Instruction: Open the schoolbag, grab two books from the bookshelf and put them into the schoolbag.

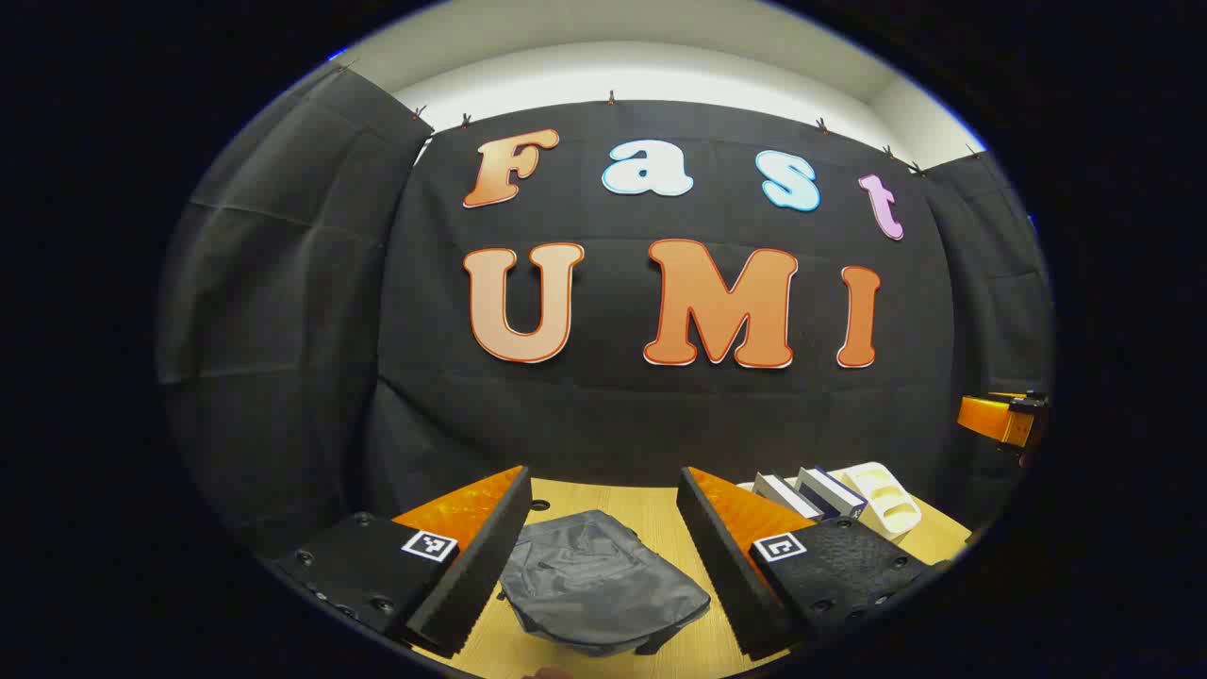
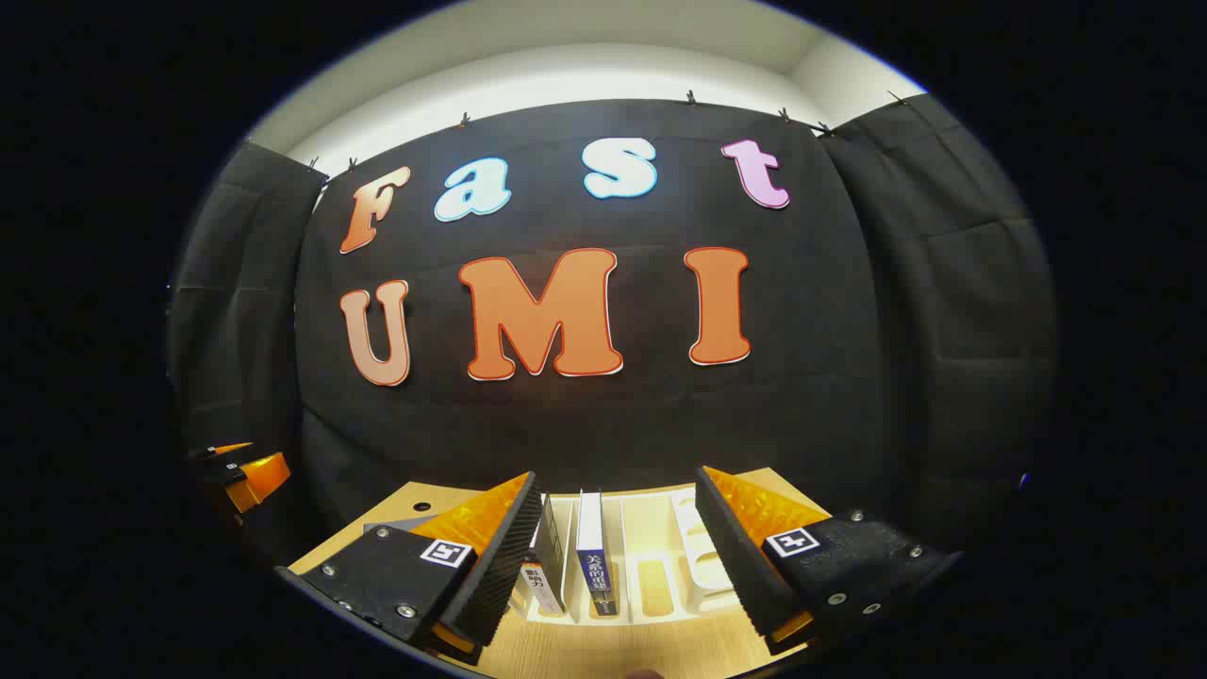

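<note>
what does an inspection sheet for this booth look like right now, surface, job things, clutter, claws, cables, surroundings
surface: light wooden table, bare between the things.
job's things: grey schoolbag lies flat and closed on the table; white slotted bookshelf holds upright books, among them a dark-spined book and a second book beside it.
clutter: nothing seen.
claws: left claw open above the schoolbag, holding nothing; right claw open in front of the bookshelf, holding nothing.
cables: nothing seen.
surroundings: black cloth wall behind and to the sides, white wall above it.
</note>
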A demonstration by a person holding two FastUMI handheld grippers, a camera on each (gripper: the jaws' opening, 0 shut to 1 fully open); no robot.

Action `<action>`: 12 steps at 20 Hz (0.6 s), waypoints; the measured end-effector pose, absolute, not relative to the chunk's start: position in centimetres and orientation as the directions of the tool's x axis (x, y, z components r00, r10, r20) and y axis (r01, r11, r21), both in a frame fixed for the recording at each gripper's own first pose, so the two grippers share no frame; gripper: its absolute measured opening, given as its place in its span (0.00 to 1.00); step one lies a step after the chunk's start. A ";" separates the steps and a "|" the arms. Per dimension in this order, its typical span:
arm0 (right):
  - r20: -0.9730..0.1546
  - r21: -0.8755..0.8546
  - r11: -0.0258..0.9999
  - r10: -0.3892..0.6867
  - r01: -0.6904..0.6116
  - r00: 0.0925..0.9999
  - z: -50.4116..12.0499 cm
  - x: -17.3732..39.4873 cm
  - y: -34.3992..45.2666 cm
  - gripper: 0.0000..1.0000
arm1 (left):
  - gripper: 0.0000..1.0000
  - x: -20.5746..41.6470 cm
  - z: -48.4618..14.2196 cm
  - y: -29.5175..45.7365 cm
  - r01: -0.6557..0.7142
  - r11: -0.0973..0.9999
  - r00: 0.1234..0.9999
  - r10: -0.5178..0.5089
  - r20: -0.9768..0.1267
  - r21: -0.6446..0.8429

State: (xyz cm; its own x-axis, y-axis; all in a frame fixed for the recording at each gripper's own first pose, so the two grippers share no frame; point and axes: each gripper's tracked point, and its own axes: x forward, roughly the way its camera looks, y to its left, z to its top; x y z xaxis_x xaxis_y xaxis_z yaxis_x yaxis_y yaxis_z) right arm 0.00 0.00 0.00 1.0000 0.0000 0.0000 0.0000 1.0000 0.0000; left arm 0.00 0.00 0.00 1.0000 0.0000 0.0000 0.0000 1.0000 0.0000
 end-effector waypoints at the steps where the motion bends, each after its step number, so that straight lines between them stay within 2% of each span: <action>1: 0.001 0.003 1.000 -0.001 0.001 1.000 0.1 0.1 0.1 0.97 | 0.98 0.2 -0.3 0.0 0.001 1.000 1.000 -0.001 -0.007 0.003; 4: 0.030 -0.011 1.000 -0.025 0.025 0.999 0.6 -0.3 -0.2 0.97 | 0.98 0.6 -0.1 0.0 0.007 1.000 1.000 -0.007 0.005 -0.001; 9: -0.004 -0.021 0.998 -0.062 0.062 0.998 -0.4 -1.2 -1.4 0.97 | 0.98 0.6 0.2 0.6 -0.006 1.000 1.000 0.006 0.005 -0.024; 10: -0.005 -0.011 0.998 -0.066 0.066 0.998 -0.4 -1.4 -1.5 1.00 | 0.98 0.7 0.1 0.9 -0.010 1.000 1.000 0.010 0.005 -0.015; 12: 0.000 0.005 0.997 -0.080 0.080 0.997 -0.1 -1.7 -1.9 0.97 | 0.98 0.6 0.3 1.1 -0.006 1.000 1.000 0.006 0.011 -0.018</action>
State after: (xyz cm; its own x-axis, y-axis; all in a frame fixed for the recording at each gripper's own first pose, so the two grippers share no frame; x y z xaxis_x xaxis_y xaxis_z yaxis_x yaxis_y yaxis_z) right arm -1.75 -1.92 -0.13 0.9968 -0.0796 0.0001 0.0796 0.9968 0.0052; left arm 0.57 1.08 0.34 0.9999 0.0059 0.0105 -0.0058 0.9998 -0.0176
